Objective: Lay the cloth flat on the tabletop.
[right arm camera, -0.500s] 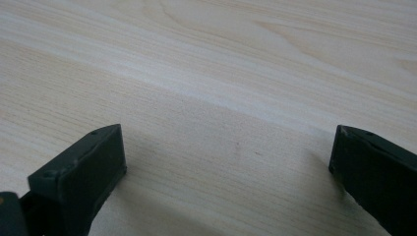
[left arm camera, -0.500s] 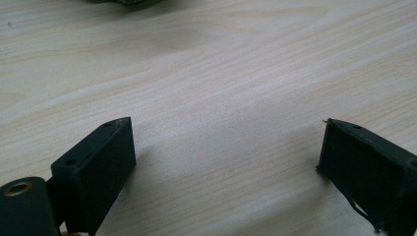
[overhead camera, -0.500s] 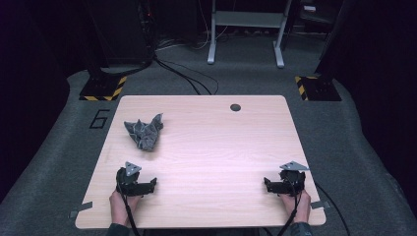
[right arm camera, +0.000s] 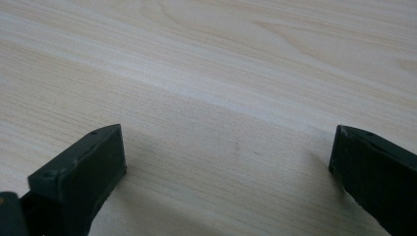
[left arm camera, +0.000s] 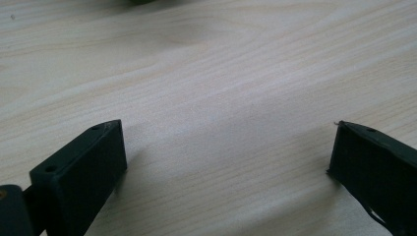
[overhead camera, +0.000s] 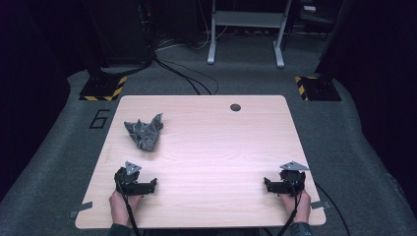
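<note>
With the crumpled grey cloth [overhead camera: 143, 133] ahead of your left gripper [overhead camera: 153, 184], both it and your right gripper [overhead camera: 266, 184] rest wide open and empty on the pale wood-grain table [overhead camera: 211, 147].

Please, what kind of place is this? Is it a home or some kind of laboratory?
Most likely a lab or recording studio, not a home. A bare wooden table stands on grey carpet among dark curtains, stand bases with yellow-black hazard tape sit on the floor with cables, and a number six marks the carpet.
</note>
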`<state>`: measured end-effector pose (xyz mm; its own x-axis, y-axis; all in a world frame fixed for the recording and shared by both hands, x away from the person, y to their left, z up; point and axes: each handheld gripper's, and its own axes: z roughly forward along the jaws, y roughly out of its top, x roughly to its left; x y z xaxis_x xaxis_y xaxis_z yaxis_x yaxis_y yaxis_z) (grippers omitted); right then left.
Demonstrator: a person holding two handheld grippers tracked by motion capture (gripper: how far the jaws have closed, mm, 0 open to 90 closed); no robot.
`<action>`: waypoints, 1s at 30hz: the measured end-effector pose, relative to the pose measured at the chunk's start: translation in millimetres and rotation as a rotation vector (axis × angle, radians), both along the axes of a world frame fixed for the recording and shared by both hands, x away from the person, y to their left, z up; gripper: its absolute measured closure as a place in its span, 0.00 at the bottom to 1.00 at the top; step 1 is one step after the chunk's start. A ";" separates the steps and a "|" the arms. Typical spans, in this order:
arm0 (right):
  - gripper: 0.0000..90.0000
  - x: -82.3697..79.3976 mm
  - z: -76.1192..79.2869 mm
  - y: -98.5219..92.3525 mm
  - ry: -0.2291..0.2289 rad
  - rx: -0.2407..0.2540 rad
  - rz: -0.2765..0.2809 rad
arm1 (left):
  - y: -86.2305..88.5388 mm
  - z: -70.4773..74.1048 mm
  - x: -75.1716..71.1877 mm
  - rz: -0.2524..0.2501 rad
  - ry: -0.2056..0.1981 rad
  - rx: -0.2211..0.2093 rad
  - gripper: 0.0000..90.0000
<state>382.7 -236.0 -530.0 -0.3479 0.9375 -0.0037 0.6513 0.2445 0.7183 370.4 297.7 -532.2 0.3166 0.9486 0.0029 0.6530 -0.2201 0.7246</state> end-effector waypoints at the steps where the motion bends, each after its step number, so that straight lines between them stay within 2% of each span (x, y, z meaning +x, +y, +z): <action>1: 0.00 0.0 0.0 0.0 0.000 0.000 0.000 | -0.1 0.1 0.0 -0.001 0.000 0.001 0.00; 4: 0.00 0.1 0.0 -0.1 0.001 0.000 0.001 | -0.2 0.3 -0.2 -0.022 -0.002 0.002 0.00; 9: 0.00 0.1 0.0 -0.1 0.000 0.000 0.001 | 5.2 3.1 1.8 -0.019 -0.001 -0.043 0.00; 14: 0.00 0.1 0.1 -0.1 0.000 0.000 0.001 | 12.6 18.4 5.7 -0.018 -0.031 -0.068 0.00; 30: 0.01 -0.2 0.1 -0.2 0.000 0.002 0.005 | 23.0 57.7 43.9 0.008 -0.079 -0.077 0.00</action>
<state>382.6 -236.1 -529.8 -0.3521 0.9360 -0.0018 0.6502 0.2460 0.7188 414.3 320.7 -474.5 0.3106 0.9495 -0.0449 0.5944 -0.1572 0.7886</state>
